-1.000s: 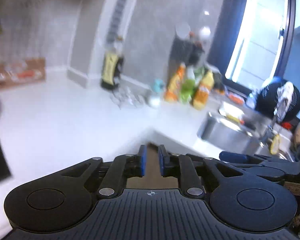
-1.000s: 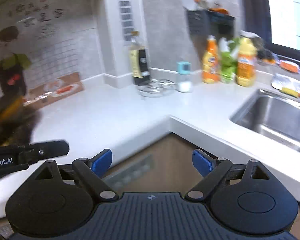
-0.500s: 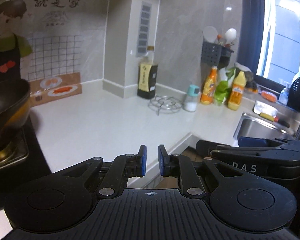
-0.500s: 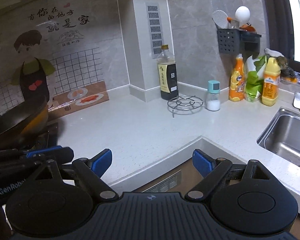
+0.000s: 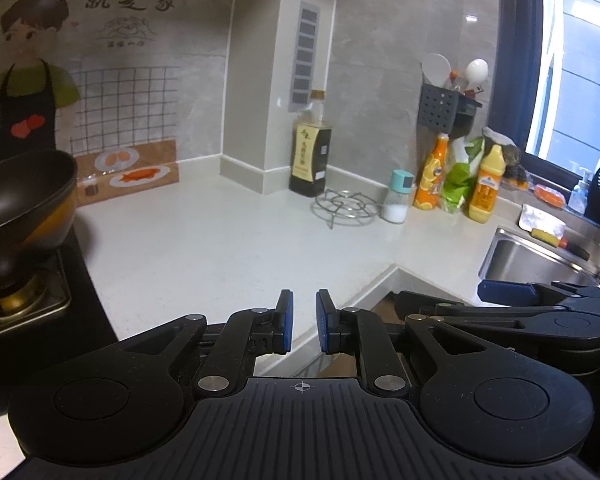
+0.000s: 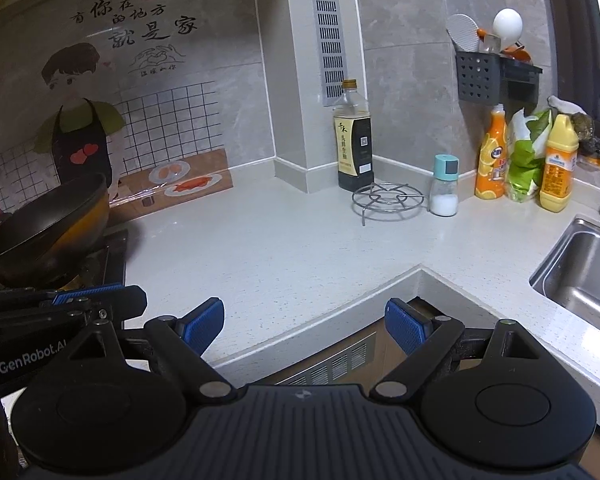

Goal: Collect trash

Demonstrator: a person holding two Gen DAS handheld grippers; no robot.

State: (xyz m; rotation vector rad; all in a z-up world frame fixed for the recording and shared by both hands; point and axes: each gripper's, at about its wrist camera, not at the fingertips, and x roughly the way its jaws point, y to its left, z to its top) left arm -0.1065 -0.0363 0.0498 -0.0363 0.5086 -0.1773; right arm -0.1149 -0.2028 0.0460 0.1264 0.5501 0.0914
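Left wrist view: the left gripper (image 5: 302,326) hangs over the desk (image 5: 228,248) edge, its jaws nearly closed with a narrow gap and nothing between them. No clear trash lies ahead; the likeliest piece, though too small to be sure, is the green bag (image 5: 458,184) far right between two bottles.

Right wrist view: the right gripper (image 6: 304,326) has jaws spread wide and empty. The green bag (image 6: 524,160) stands upright, ahead and right, nearer this hand.
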